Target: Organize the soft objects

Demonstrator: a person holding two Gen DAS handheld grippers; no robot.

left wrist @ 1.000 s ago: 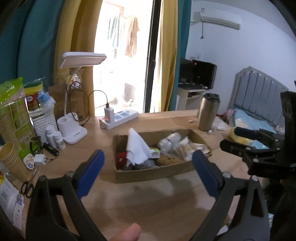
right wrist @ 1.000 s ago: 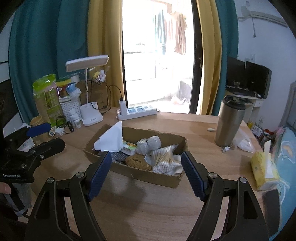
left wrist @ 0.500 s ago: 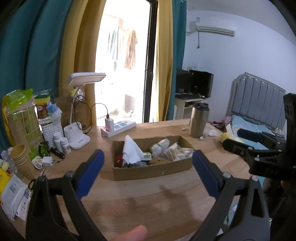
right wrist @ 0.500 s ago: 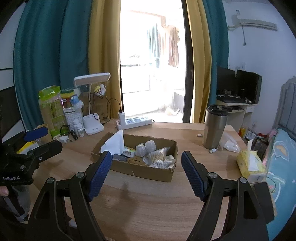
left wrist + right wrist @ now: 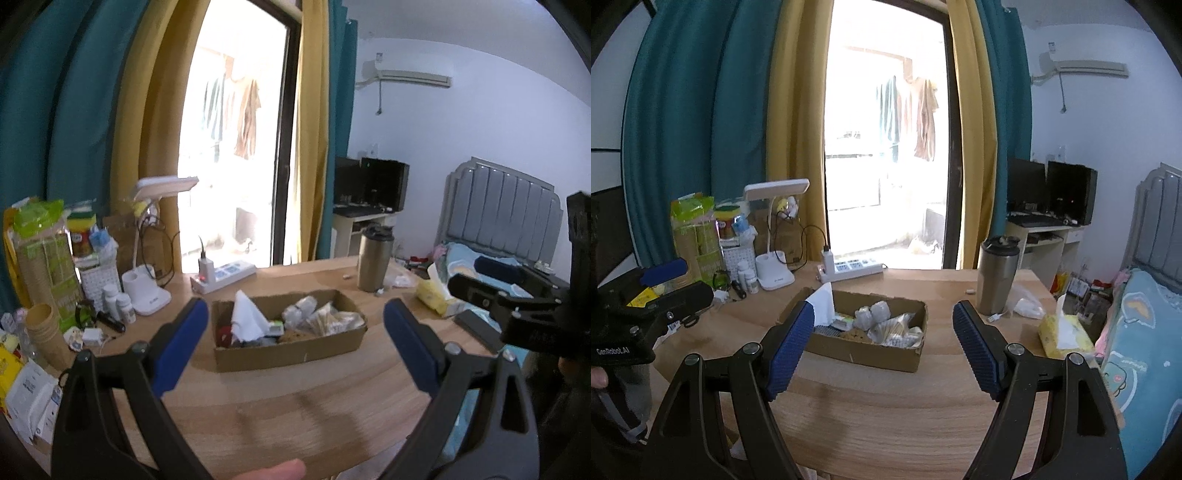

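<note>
1. The left gripper (image 5: 295,325) stood released, its blue pads spread wide with nothing between them, held above the near part of the wooden table (image 5: 280,398).
2. The right gripper (image 5: 882,328) was likewise spread apart and empty, its blue ribbed pads framing the view of the table from the near side.
3. The cardboard box (image 5: 871,354) sat near the middle of the table, beyond both grippers and apart from them.
4. Inside the box, a white cloth (image 5: 249,319) stood up in a peak at its left end.
5. Beside the cloth lay clear plastic bags (image 5: 894,330) of pale items and a brown sponge-like piece (image 5: 291,336); what the bags held was too small to tell.
6. A steel tumbler (image 5: 995,280) stood upright on the table, right of the box and well clear of it.
7. A yellow tissue pack (image 5: 1065,336) lay at the table's right edge, with a white tissue sticking up from it.
8. A white desk lamp (image 5: 151,266) and a white power strip (image 5: 223,275) with a plugged-in charger sat behind the box towards the window.
9. Paper cups (image 5: 44,336) were stacked amid clutter at the table's left end.
10. In the left wrist view, a fingertip (image 5: 275,472) showed at the bottom edge.
</note>
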